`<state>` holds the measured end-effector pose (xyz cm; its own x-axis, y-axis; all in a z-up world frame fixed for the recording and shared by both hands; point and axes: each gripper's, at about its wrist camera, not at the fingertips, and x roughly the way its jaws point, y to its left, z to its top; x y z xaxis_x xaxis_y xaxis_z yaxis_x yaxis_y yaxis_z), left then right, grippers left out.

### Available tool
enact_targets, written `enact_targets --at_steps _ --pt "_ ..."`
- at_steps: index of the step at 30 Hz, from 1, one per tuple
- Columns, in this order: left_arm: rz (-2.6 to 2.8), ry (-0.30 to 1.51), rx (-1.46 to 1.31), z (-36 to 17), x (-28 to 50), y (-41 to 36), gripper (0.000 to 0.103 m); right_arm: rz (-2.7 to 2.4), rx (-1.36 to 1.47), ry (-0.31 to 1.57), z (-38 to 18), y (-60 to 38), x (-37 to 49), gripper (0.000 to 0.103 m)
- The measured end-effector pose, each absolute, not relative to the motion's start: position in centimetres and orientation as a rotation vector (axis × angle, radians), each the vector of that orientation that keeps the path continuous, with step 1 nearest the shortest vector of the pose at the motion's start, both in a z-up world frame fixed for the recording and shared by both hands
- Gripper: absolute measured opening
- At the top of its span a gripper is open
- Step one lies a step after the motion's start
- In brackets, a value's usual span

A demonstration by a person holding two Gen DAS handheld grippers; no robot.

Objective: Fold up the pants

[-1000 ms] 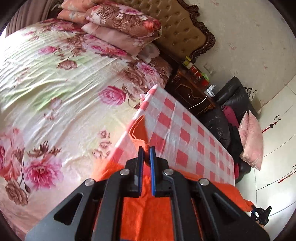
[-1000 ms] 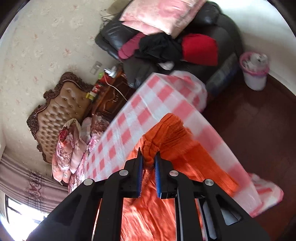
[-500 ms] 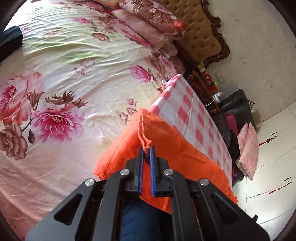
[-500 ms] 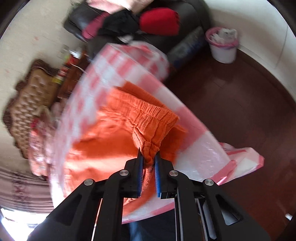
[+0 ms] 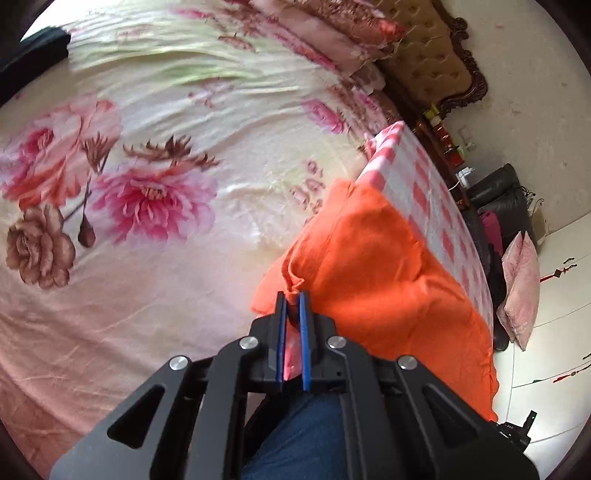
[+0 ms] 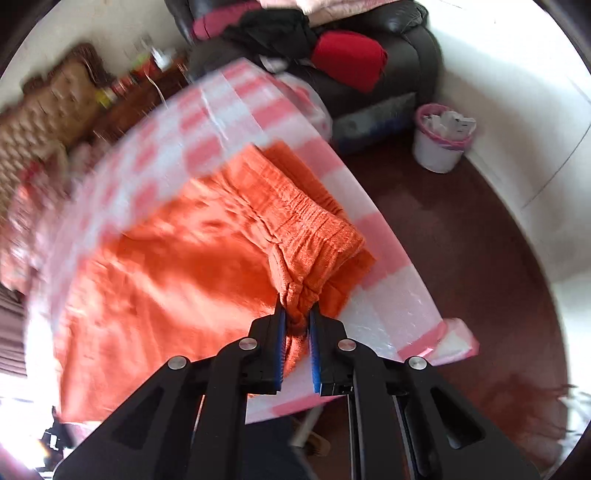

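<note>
Left claw [image 5: 291,295]: blue pads nearly closed, pinching a hem edge of the orange pants [image 5: 380,266] right at the fingertips. Right claw [image 6: 296,312]: clenched on a bunched corner of the elastic waistband [image 6: 295,206], cloth gathered between the pads.

Where the pants are: spread just ahead of both claws on the red-and-white checked desk [image 6: 236,110], one layer lying over another at the waistband corner, where a second orange edge shows beneath and beyond it. Judgement: a fold is in hand, with both ends gripped and the cloth partly doubled; how many folds remain cannot be told.

Next move, as judged: carry the two gripped edges together over the layer ahead, keep them level so the edges line up, lower until the cloth lies flat, then let go. The waistband is thick and gathered, so it may spring back.

View differences. Left wrist: beyond the hem, to the left of the claw, the floral bed [image 5: 147,147], with pillows [image 5: 332,33] and headboard [image 5: 436,70] far ahead; waistband not visible. Right wrist: beyond the desk, dark floor to the right, a white bin [image 6: 441,138] and a black sofa [image 6: 388,59] with heaped clothes; much of the desk there is blurred.
</note>
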<state>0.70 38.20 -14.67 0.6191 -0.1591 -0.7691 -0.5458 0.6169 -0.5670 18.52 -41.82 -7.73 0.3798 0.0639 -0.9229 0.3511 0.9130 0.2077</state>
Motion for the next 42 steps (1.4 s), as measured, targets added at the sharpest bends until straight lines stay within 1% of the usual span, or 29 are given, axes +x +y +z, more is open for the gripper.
enact_targets --at_steps 1,2,3,5,8,11,13,17,18,19,20,21,24,26,29,32,34,35,36,38,39,40,42 --pt "0.265 0.892 -0.898 -14.9 0.5 38.2 0.008 -0.218 0.371 1.204 -8.8 -41.6 18.6 0.011" --pt "0.27 0.867 -0.887 -14.6 0.2 38.5 0.015 -0.229 0.358 1.215 -9.3 -41.3 18.6 0.011" --pt "0.26 0.834 -0.881 -14.1 0.0 38.9 0.028 -0.243 0.334 1.219 -9.6 -41.0 18.7 0.011" --pt "0.237 0.763 -0.853 -12.9 0.5 40.1 0.043 -0.282 0.229 1.226 -10.0 -40.0 18.9 0.012" --pt "0.119 0.729 -0.777 -12.1 3.8 41.4 0.049 -0.327 0.121 1.234 -10.5 -38.7 19.1 0.012" --pt "-0.054 0.737 -0.853 -14.5 8.0 43.6 0.049 -0.376 0.018 1.242 -10.9 -37.2 19.4 0.014" --pt "-0.078 0.758 -0.842 -15.5 10.3 44.4 0.048 -0.405 -0.049 1.251 -11.1 -36.3 19.5 0.014" --pt "-0.214 0.825 -0.856 -17.8 14.6 45.1 0.047 -0.446 -0.076 1.28 -11.2 -36.0 20.0 0.014" --pt "-0.239 0.844 -0.862 -18.3 15.4 45.1 0.043 -0.457 -0.083 1.287 -11.3 -35.9 20.1 0.014" --pt "-0.252 0.854 -0.864 -18.8 16.0 45.1 0.035 -0.467 -0.091 1.292 -11.3 -35.9 20.1 0.014" --pt "-0.272 0.861 -0.857 -18.9 16.5 45.0 0.008 -0.475 -0.098 1.295 -11.3 -35.7 20.2 0.015" --pt "-0.277 0.855 -0.839 -18.7 16.7 45.0 0.004 -0.484 -0.104 1.3 -11.4 -35.3 20.4 0.015" --pt "-0.239 0.796 -0.796 -16.5 16.2 45.5 0.003 -0.498 -0.086 1.306 -11.2 -35.2 20.9 0.015" --pt "-0.215 0.737 -0.792 -14.8 15.4 46.3 0.003 -0.47 -0.014 1.249 -9.4 -35.3 20.8 0.014" --pt "-0.155 0.744 -0.762 -14.9 15.8 46.8 0.003 -0.441 -0.033 1.183 -7.7 -34.7 20.6 0.014" --pt "-0.133 0.836 -0.768 -17.4 17.2 46.3 0.003 -0.432 -0.044 1.234 -9.7 -35.1 21.1 0.014" --pt "-0.118 0.853 -0.763 -17.8 16.9 45.6 0.005 -0.44 -0.014 1.253 -10.9 -35.7 20.8 0.014" --pt "-0.094 0.85 -0.771 -17.7 16.6 45.7 0.01 -0.434 0.001 1.249 -11.1 -36.0 20.5 0.014" --pt "-0.075 0.845 -0.781 -17.5 16.3 45.9 0.02 -0.426 0.008 1.244 -11.1 -36.2 20.5 0.014" --pt "-0.023 0.808 -0.803 -16.7 14.8 46.5 0.031 -0.402 0.034 1.241 -10.8 -36.6 20.4 0.015" --pt "-0.008 0.783 -0.813 -15.9 13.8 46.7 0.032 -0.391 0.06 1.24 -10.7 -37.0 20.4 0.02" --pt "0.002 0.762 -0.821 -15.2 12.8 46.6 0.032 -0.371 0.101 1.233 -10.5 -37.6 20.2 0.021" --pt "0.023 0.733 -0.819 -13.9 10.7 45.8 0.038 -0.348 0.177 1.211 -10.2 -38.8 19.6 0.03"
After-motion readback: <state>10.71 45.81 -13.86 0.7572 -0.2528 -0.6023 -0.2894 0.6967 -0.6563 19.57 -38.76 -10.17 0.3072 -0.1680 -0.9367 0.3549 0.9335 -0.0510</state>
